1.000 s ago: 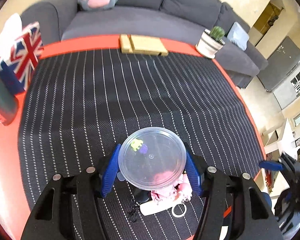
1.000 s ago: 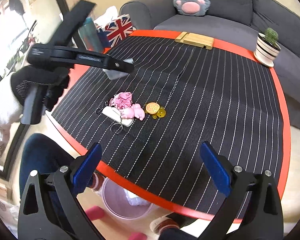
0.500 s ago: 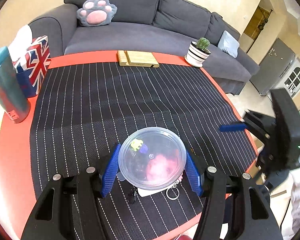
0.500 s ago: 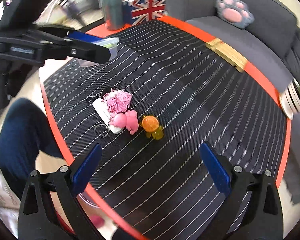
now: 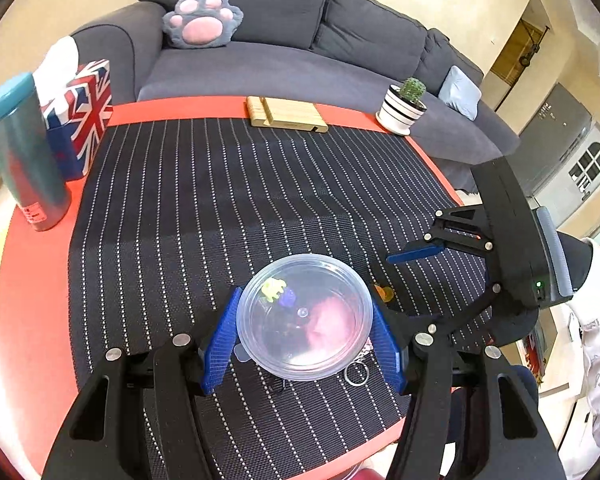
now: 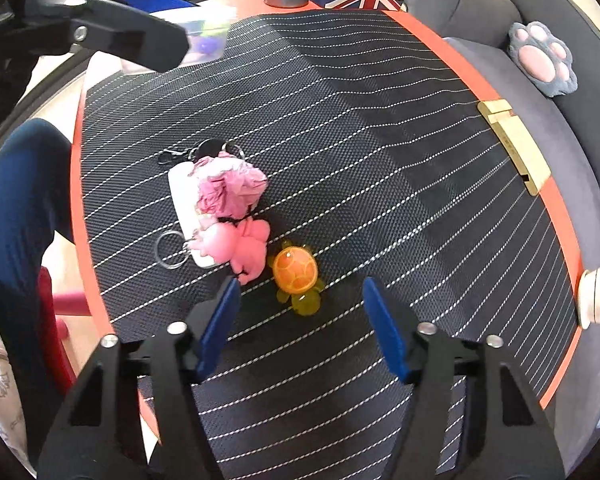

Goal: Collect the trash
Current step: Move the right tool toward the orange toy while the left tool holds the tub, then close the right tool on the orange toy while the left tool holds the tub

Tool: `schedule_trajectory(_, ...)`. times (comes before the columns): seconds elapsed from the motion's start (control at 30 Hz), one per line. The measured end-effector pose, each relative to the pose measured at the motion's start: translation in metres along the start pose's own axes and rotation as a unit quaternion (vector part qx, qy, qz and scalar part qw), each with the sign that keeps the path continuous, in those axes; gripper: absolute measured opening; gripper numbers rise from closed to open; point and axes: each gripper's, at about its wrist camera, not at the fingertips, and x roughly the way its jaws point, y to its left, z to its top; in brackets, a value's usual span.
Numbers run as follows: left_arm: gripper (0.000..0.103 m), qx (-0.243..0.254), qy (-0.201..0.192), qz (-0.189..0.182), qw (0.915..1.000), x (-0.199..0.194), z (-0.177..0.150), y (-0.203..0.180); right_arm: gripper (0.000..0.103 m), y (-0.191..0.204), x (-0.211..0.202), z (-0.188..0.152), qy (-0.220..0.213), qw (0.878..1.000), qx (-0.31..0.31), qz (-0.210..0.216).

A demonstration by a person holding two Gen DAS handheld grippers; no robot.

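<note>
Jaws closing (empty), orange turtle (image 6: 295,270) below

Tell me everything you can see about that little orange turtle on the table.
The orange turtle is a small toy figure of glossy, translucent-looking plastic, with an orange domed shell marked in plates and yellower head and flippers. It lies shell up on the black pinstriped mat, close beside a pink rubbery figure; whether they touch is unclear. The right gripper has just been closing its jaws, but nothing is between them: the turtle lies just beyond the blue pads.
</note>
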Motion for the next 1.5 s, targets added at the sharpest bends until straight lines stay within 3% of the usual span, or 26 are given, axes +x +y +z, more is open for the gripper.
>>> schedule_trajectory(0.2, 0.059, -0.005, 0.003, -0.002, 1.0, 0.003, -0.003, 0.004, 0.046, 0.002, 0.007, 0.0, 0.013, 1.0, -0.018, 0.018)
schedule_trajectory(0.57, 0.059, -0.007, 0.005, -0.005, 1.0, 0.003, -0.006, 0.005, 0.031, 0.003, 0.008, -0.001, 0.015, 0.998, -0.031, 0.046)
schedule_trajectory(1.03, 0.059, -0.006, 0.005, -0.005, 1.0, 0.002, -0.009, 0.006, 0.028, -0.003, 0.01, -0.006, 0.013, 0.998, -0.011, 0.059)
schedule_trajectory(1.2, 0.059, -0.005, 0.006, -0.005, 1.0, 0.002, -0.01, 0.004, 0.022, -0.003, 0.01, -0.004, 0.022, 0.998, 0.005, 0.053)
schedule_trajectory(1.4, 0.059, 0.001, 0.002, -0.009, 1.0, 0.0, -0.015, -0.002, 0.022, -0.003, 0.006, -0.007, 0.02, 0.999, 0.042, 0.018)
schedule_trajectory(1.5, 0.059, 0.008, -0.001, -0.009, 0.9999, -0.002, -0.019, -0.005, 0.014, -0.002, -0.001, -0.01, 0.004, 0.998, 0.065, 0.0)
